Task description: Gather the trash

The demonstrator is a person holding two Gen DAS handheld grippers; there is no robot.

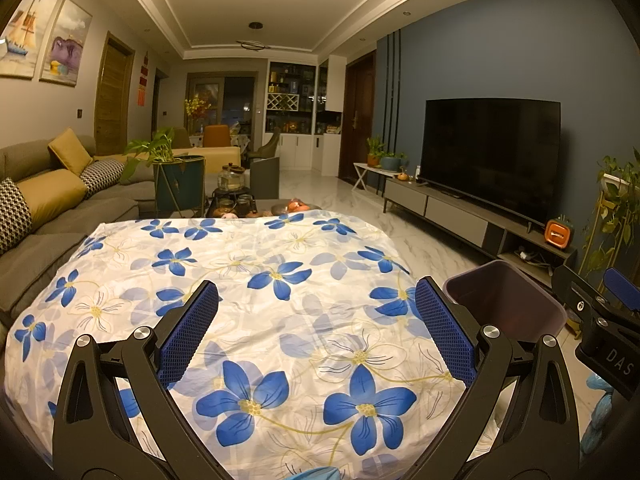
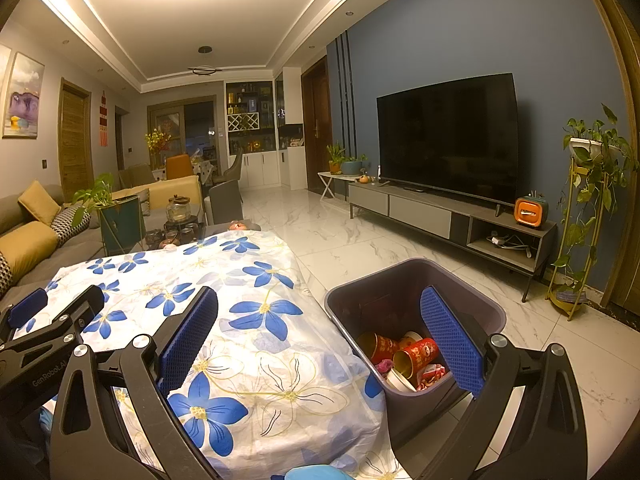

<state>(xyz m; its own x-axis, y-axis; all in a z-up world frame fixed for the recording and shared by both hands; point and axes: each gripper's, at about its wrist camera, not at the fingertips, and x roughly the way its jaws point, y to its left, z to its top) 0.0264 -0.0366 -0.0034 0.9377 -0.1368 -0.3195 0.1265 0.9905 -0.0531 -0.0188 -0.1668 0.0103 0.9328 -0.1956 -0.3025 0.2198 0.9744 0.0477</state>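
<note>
Left tongs [image 1: 316,332]: black angular frame, silver screws, blue mesh-textured pads.
Right tongs [image 2: 330,336]: same black frame, silver screws, blue pads; white "DAS" lettering on the body.

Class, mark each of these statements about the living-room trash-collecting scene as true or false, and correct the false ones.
1. The bin stands on the floor beside the flowered cloth. True.
2. The bin is empty. False: it holds red cups and other scraps.
3. The left gripper is clamped on a cup. False: its jaws stand wide apart with nothing between them.
4. The right gripper is open. True.
5. The television is showing a picture. False: its screen is dark.
</note>
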